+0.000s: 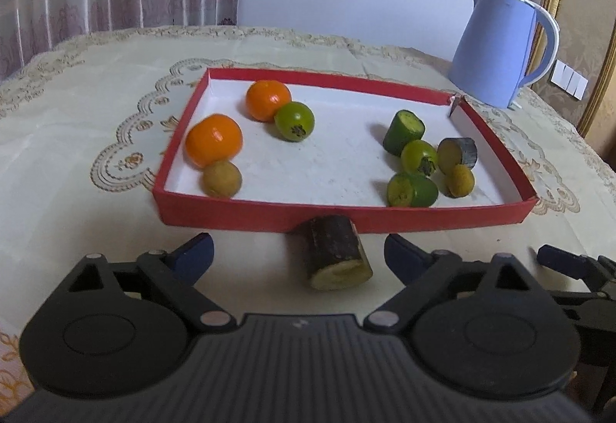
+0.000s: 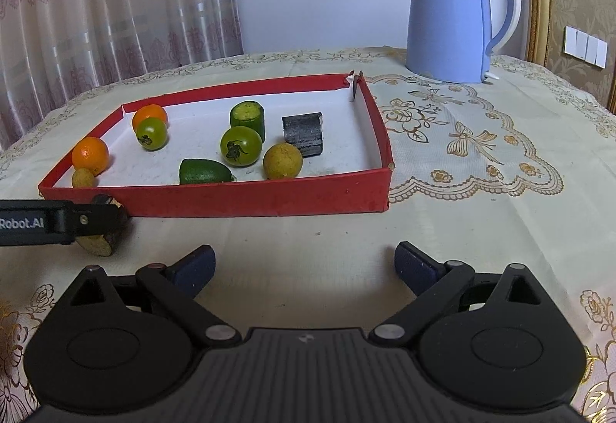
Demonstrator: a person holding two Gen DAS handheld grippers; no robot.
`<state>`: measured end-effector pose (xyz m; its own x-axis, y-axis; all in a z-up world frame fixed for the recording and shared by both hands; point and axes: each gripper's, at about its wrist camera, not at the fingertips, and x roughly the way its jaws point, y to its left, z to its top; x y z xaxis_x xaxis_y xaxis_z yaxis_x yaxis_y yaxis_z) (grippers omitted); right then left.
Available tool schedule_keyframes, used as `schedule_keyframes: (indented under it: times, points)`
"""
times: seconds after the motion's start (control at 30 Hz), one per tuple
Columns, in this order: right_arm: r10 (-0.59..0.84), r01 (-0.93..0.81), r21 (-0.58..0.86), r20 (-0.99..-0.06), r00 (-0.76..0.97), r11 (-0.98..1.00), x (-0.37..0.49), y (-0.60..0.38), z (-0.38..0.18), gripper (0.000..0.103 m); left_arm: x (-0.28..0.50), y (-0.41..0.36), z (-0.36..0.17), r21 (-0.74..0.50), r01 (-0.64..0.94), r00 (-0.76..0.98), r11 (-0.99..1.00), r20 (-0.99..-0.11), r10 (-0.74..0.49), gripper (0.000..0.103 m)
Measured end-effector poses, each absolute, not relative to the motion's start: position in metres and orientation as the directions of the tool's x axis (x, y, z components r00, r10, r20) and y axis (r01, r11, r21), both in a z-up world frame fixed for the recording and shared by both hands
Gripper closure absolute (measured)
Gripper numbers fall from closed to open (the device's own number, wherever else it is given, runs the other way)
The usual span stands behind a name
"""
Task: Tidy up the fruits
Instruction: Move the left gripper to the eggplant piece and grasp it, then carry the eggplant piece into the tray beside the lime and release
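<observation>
Both tongs gaping empty, we centre the left gripper (image 1: 298, 249) on the dark stub (image 1: 334, 256) at lower centre, below the red tray (image 1: 346, 221), while the right gripper (image 2: 304, 261) waits.

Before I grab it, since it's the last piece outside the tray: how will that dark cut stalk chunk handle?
The dark chunk lies on its rounded side, so a nudge may roll it. It looks stiff and woody, unlikely to squash. Its flat cut ends should suit the left tongs.

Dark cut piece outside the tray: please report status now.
Left gripper open around dark cut piece, right gripper open, empty. Piece on tablecloth against red tray. Nothing blocking.
</observation>
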<state>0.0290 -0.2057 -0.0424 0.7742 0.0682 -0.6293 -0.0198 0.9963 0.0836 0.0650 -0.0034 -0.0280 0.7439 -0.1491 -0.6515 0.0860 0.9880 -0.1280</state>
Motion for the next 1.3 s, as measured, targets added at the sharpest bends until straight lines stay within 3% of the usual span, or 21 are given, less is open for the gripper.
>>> schedule_keyframes:
  times: [0.43, 0.53, 0.6, 0.67, 1.03, 1.3]
  points:
    - [0.069, -0.020, 0.085, -0.629, 0.774, 0.996, 0.029, -0.206, -0.043, 0.003, 0.066, -0.017, -0.037, -0.029, 0.077, 0.758, 0.997, -0.648, -0.078, 0.036]
    - [0.069, -0.020, 0.085, -0.629, 0.774, 0.996, 0.029, -0.206, -0.043, 0.003, 0.063, -0.019, -0.037, -0.024, 0.096, 0.765, 0.995, -0.637, -0.089, 0.048]
    - [0.069, -0.020, 0.085, -0.629, 0.774, 0.996, 0.029, -0.206, -0.043, 0.003, 0.060, -0.022, -0.036, -0.021, 0.123, 0.768, 0.992, -0.631, -0.109, 0.065]
    - [0.069, -0.020, 0.085, -0.629, 0.774, 0.996, 0.029, -0.206, -0.043, 0.003, 0.057, -0.026, -0.036, -0.012, 0.144, 0.770, 0.989, -0.626, -0.120, 0.072]
    - [0.069, -0.020, 0.086, -0.629, 0.774, 0.996, 0.029, -0.206, -0.042, 0.003, 0.049, -0.020, -0.035, -0.018, 0.152, 0.781, 0.988, -0.611, -0.131, 0.072]
    - [0.070, -0.020, 0.086, -0.629, 0.774, 0.996, 0.029, -0.206, -0.042, 0.003, 0.044, -0.011, 0.000, -0.018, 0.170, 0.833, 0.985, -0.532, -0.153, 0.072]
